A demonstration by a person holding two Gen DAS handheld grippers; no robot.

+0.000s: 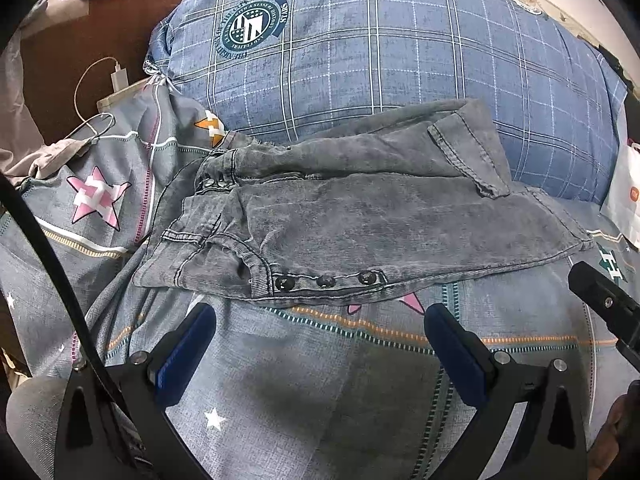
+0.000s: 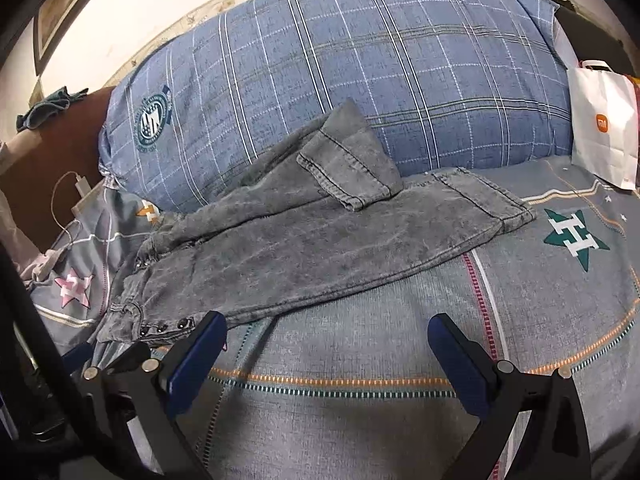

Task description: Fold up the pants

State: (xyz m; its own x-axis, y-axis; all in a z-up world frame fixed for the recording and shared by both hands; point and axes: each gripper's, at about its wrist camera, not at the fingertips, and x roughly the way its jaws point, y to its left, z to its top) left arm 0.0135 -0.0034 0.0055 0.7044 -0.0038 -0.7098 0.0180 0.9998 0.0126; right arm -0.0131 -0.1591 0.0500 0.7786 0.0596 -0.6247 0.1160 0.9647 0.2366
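The grey washed-denim pants (image 1: 360,216) lie across the bed, waistband to the left by a row of three dark snap buttons (image 1: 326,280), legs running to the right. The upper leg is skewed, its hem cuff (image 1: 468,152) propped against the large blue plaid pillow (image 1: 380,48), while the lower leg ends at a flat cuff (image 2: 492,200) on the cover. The denim looks moderately heavy and limp, with stiffer doubled seams at the waistband, snaps and hems; it should drape and sag when lifted rather than hold shape, and it is neither slippery nor fragile. The sturdiest holds are probably the stitched cuffs and the waistband corner, where both layers can be pinched together.

The left gripper (image 1: 320,340) hovers just short of the snap edge, its blue-padded jaws spread wide and holding nothing. The right gripper (image 2: 328,352) hangs likewise released and empty over bare cover, near the lower seam of the pants.

The grey star-patterned bedcover (image 2: 360,400) is soft and rumpled, so it will likely give under pressure and bunch up with the cloth. A white paper shopping bag (image 2: 600,128) stands at the right; a white charging cable (image 1: 92,96) trails at the left beside a brown headboard (image 1: 80,36).
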